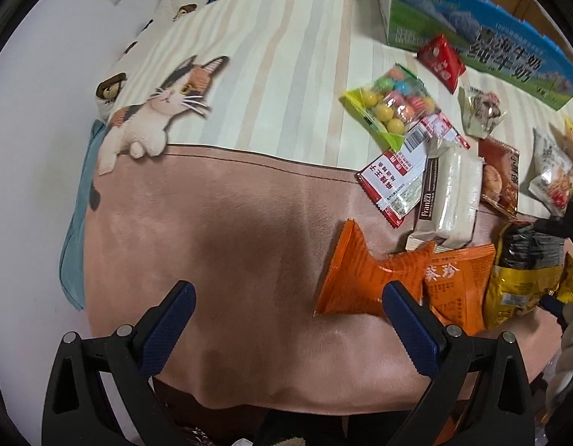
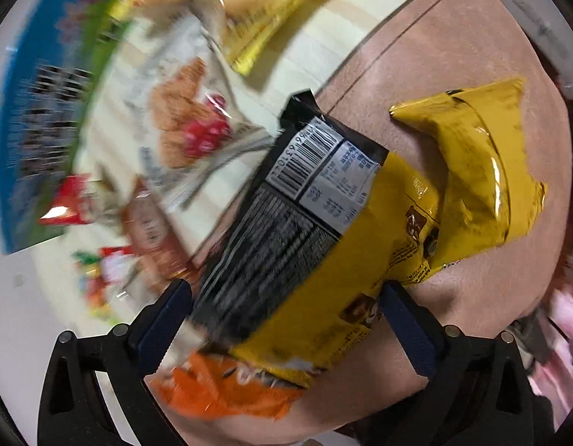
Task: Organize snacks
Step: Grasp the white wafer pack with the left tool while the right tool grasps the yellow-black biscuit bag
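Note:
Snack packets lie scattered on a bed blanket. My left gripper (image 1: 288, 293) hangs open over the bare pink blanket (image 1: 219, 230), its right finger just in front of an orange packet (image 1: 345, 278); a second orange packet (image 1: 457, 282) lies beside it. My right gripper (image 2: 288, 293) is open, its fingers on either side of a yellow-and-black packet (image 2: 323, 223) that rests on the blanket. That packet (image 1: 524, 275) also shows at the right edge of the left wrist view. Another yellow packet (image 2: 483, 171) lies just beyond it, and an orange packet (image 2: 219, 390) is under its near end.
Further back lie a bag of coloured candy balls (image 1: 394, 104), a red packet (image 1: 440, 57), a red-and-white packet (image 1: 397, 182), a white Franzzi packet (image 1: 453, 197) and a brown packet (image 1: 500, 178). A blue-green milk carton box (image 1: 472, 33) stands behind. A white wall (image 1: 26, 148) borders the left.

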Demonstrator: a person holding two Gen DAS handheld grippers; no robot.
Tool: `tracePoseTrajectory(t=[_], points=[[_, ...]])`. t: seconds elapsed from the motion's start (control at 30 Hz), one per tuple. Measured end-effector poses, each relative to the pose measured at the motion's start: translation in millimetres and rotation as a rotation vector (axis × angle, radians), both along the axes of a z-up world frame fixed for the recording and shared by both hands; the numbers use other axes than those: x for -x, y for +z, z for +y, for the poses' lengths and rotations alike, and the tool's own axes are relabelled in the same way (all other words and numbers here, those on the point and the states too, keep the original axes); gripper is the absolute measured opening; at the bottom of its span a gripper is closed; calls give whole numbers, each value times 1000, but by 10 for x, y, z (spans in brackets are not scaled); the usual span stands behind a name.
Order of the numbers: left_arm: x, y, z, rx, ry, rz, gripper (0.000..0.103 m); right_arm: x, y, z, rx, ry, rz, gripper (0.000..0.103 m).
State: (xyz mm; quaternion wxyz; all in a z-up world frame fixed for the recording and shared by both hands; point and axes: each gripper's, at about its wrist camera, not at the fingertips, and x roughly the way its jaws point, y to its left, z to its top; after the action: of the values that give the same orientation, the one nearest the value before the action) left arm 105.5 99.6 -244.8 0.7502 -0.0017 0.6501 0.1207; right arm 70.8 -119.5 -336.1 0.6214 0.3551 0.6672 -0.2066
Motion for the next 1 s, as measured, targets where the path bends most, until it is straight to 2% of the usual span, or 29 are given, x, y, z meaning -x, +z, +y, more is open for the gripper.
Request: tracePoseTrajectory(t=[0.13, 0.23, 0.3, 0.33, 0.43, 0.53, 0.6, 0.7, 0.77, 0.83, 0.87, 1.0], points=[[-115, -48, -53, -7, -25, -7, 103, -71, -41, 78, 20, 26, 20, 103], [-204, -24, -99, 7, -50, -17, 103, -76, -8, 178, 39, 136, -4, 99], [-280, -6, -145, 39, -71, -18, 103, -59, 41, 314, 85, 264, -11, 98], [-308, -10, -166, 51, -79, -15, 103, -64, 71, 412, 122, 354, -8, 94], [-465, -67, -253, 137, -116, 12, 103, -62, 144, 734, 255, 631, -18, 94], [-624, -187, -355, 192, -134, 52, 99, -54, 157, 954, 376, 805, -17, 94], [-755, -327, -456, 242, -142, 99, 99, -51, 155, 1015, 405, 849, -21, 95], [-921, -501, -612, 287, -167, 139, 98, 6, 160, 950, 376, 813, -43, 101], [-1012, -608, -732, 285, -190, 157, 81, 41, 153, 830, 331, 736, -65, 101], [-1090, -703, -859, 279, -219, 173, 58, 77, 137, 716, 289, 651, -69, 102], [-1120, -737, -924, 262, -240, 165, 54, 92, 122, 660, 263, 603, -68, 102], [-1127, -747, -1018, 204, -281, 108, 52, 118, -93, 428, 118, 362, -20, 101]])
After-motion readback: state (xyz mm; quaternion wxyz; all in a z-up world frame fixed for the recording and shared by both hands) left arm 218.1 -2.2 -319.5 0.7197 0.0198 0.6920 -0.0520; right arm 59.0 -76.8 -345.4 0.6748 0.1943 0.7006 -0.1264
